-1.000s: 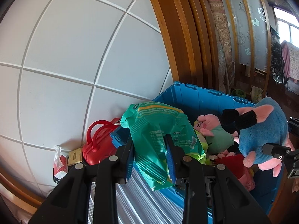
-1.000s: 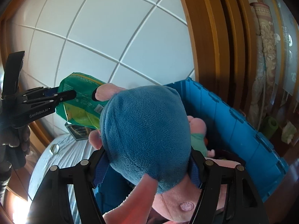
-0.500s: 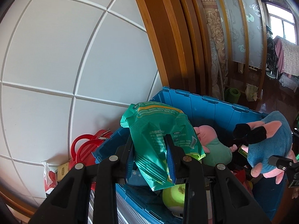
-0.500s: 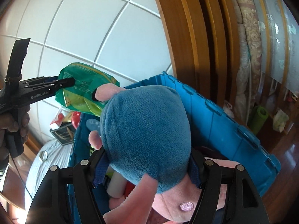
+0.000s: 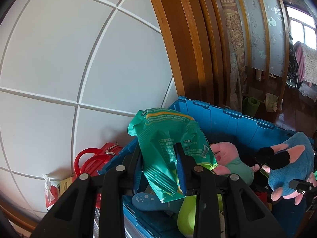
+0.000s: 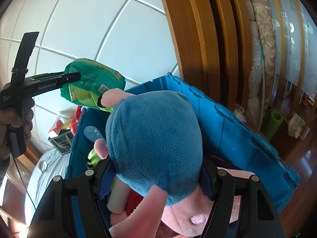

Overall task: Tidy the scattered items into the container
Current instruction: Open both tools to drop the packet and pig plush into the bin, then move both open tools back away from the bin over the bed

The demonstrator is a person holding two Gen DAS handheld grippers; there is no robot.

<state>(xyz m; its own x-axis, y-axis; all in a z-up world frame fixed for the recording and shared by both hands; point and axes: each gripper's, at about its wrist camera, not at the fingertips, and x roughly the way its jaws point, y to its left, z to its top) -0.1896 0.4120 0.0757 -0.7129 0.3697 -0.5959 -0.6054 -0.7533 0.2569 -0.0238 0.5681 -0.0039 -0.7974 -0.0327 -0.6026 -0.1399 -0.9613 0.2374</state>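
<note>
The blue storage crate fills the lower right of the left wrist view, with a pink pig plush inside. The left gripper has its fingers clamped on a green snack bag over the crate's near corner. The right gripper squeezes a blue-dressed pig plush above the crate.

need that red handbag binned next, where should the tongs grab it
Grip the two upright loop handles of the red handbag, coming from above on its open left side. They arch clear of the body, which is wedged between the wall and the blue crate.
</note>
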